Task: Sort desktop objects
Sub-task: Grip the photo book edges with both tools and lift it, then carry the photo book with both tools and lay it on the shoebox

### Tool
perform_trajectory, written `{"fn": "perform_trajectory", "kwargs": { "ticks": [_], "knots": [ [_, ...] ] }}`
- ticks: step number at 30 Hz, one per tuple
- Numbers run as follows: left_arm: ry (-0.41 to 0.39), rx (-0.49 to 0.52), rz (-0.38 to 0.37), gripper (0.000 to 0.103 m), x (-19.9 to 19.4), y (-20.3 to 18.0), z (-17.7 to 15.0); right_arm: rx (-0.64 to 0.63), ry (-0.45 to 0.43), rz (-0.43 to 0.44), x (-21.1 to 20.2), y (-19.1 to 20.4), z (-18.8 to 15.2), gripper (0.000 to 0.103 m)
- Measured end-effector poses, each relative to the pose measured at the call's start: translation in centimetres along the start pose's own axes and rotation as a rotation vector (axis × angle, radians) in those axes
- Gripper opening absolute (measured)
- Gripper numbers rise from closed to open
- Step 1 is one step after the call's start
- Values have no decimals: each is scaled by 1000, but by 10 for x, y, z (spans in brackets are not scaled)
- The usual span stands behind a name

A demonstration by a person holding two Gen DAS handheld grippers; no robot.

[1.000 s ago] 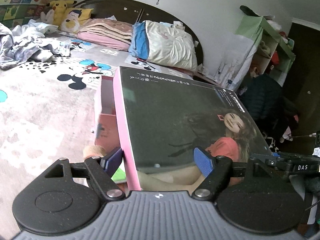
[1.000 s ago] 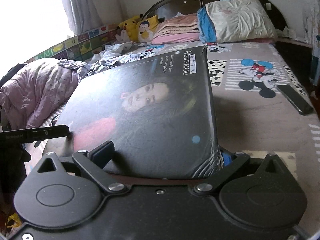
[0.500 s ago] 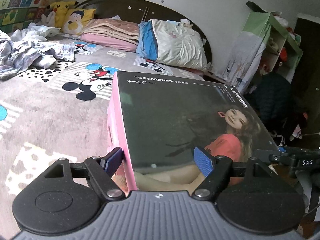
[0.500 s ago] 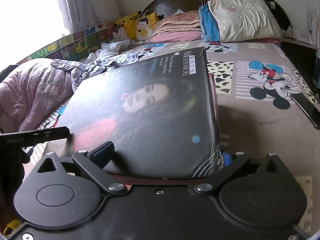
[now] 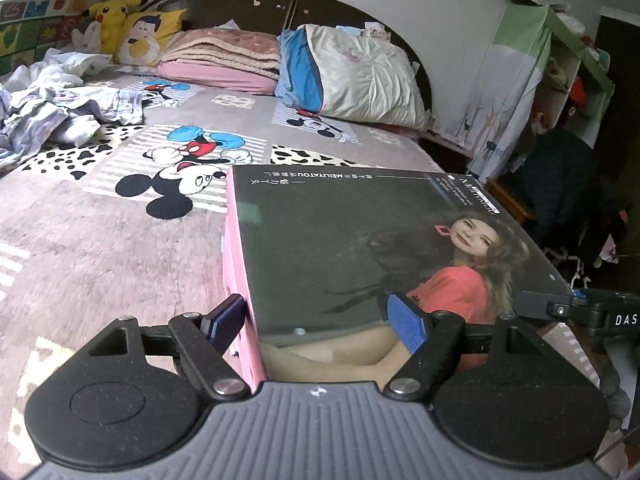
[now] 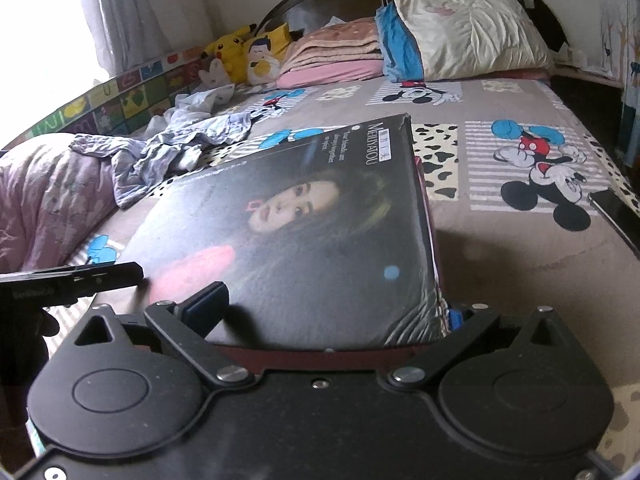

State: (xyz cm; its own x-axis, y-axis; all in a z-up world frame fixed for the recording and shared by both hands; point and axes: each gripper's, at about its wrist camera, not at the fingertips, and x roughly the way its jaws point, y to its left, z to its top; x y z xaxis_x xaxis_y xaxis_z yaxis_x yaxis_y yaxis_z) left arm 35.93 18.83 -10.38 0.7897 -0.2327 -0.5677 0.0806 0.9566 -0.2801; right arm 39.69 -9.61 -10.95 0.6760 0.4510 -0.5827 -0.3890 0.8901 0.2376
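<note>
A large flat box (image 5: 360, 240) with a dark lid showing a woman in a red top and pink sides is held over the bed. My left gripper (image 5: 320, 320) is shut on its near edge, one finger against the pink side, one on the lid. My right gripper (image 6: 332, 308) is shut on the opposite edge of the same box (image 6: 300, 220), one finger on the lid, the other under the corner. Each gripper's tip shows in the other's view.
The bed (image 5: 100, 248) has a Mickey Mouse cover. Pillows (image 5: 352, 76) and a folded blanket (image 5: 224, 56) lie at the headboard, plush toys (image 5: 116, 20) at the far corner, crumpled clothes (image 6: 180, 148) along the left. A dark flat device (image 6: 616, 212) lies at the bed's right edge. A green shelf (image 5: 560, 60) stands beside the bed.
Both grippers carried the box forward over the bed toward the pillows. The grips have not changed.
</note>
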Motion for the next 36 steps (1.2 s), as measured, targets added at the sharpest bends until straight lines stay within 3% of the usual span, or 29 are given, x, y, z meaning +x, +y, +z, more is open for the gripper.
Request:
{"fn": "perform_trajectory", "kwargs": {
  "ticks": [14,24,28,36],
  "knots": [
    [9,8,13,77,33,14,20,2,-7,-39,27,1,14,102],
    [9,-26,22,77,48,13,17,-9,-20,-75,31,-2,17,101],
    [13,-36,55,78,53,6,12,-18,-72,-121,25,-2,17,101],
    [4,-20,93,80,53,-2,9,63,-175,-132,0,-18,8,101]
  ]
}}
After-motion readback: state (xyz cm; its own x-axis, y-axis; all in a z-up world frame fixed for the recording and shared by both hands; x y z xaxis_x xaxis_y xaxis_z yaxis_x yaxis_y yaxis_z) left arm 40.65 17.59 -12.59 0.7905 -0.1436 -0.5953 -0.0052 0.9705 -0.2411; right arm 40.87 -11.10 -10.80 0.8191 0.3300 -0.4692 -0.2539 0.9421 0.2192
